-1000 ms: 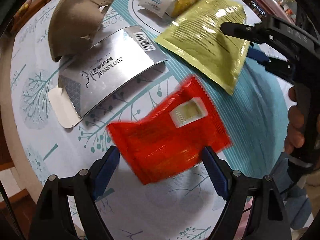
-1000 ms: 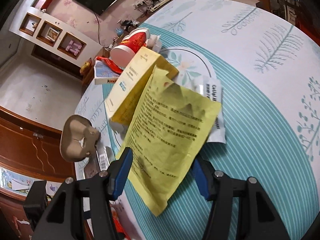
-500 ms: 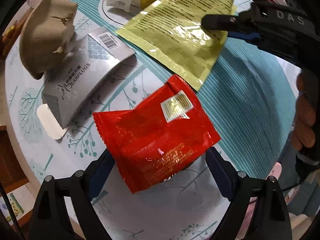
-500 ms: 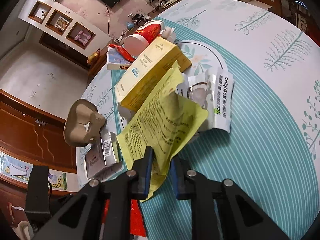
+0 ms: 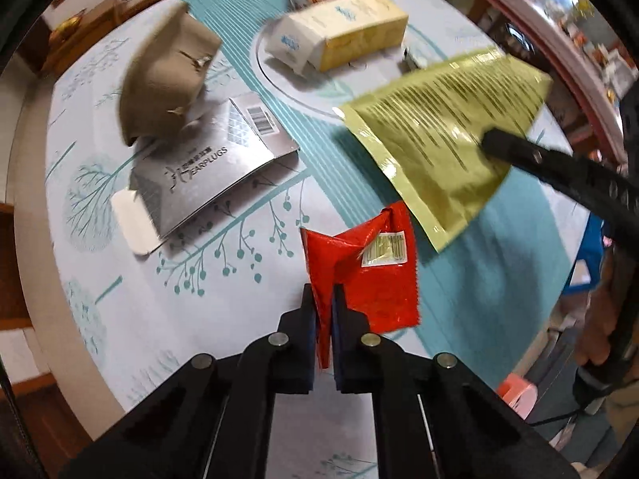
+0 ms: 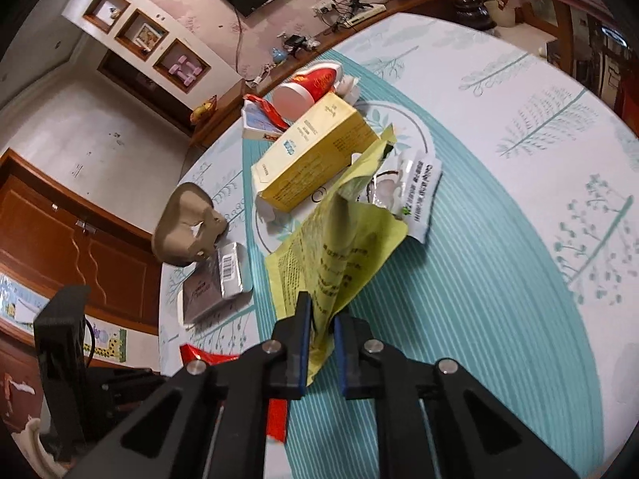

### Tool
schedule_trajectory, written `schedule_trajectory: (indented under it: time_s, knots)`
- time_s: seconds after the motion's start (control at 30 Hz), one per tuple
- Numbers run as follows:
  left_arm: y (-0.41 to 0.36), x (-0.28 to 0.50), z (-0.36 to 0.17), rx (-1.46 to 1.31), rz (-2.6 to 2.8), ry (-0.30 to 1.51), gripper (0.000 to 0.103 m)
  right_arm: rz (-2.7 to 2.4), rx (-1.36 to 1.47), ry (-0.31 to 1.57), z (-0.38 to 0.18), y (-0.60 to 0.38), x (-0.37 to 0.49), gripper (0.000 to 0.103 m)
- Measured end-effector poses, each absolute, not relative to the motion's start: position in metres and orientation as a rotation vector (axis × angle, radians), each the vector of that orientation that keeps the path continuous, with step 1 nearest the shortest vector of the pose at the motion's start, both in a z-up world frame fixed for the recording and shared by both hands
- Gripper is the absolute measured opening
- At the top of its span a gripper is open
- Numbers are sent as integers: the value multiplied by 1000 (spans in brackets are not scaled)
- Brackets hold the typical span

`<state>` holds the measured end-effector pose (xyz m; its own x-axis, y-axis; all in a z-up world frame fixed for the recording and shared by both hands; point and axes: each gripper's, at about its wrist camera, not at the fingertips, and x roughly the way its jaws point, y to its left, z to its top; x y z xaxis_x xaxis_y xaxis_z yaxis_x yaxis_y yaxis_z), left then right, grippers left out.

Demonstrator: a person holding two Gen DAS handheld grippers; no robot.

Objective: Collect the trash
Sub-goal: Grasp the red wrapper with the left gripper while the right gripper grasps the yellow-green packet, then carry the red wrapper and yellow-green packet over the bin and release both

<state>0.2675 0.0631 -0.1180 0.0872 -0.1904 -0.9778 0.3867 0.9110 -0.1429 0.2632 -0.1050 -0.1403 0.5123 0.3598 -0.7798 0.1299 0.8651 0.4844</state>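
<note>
My left gripper [image 5: 323, 299] just snapped closed, clamped on the crumpled red wrapper [image 5: 373, 275], lifted off the table [image 5: 499, 279]. My right gripper [image 6: 321, 319] just closed too, pinching the yellow pouch's [image 6: 339, 255] lower edge. Still on the tablecloth: silver earplugs box [image 5: 207, 163], brown pulp cup holder [image 5: 163, 80], yellow carton [image 6: 311, 155], white sachet [image 6: 419, 195].

Motion-blurred yellow box [image 5: 343, 34]
</note>
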Motion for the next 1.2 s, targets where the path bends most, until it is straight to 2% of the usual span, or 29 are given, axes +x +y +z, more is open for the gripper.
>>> schedule_trajectory:
  time_s: [0.33, 0.6, 0.9, 1.2]
  knots:
    - [61, 228, -60, 66, -313, 1313, 4, 208, 360, 988, -83, -140, 196, 9]
    - [35, 139, -25, -91, -102, 1206, 4, 375, 164, 1006, -57, -177, 116, 9]
    - [-20, 24, -33, -156, -4, 1262, 4, 509, 22, 1087, -65, -215, 24, 9]
    - [-45, -46, -81, -121, 4, 1395, 4, 553, 13, 1233, -122, -215, -37, 9]
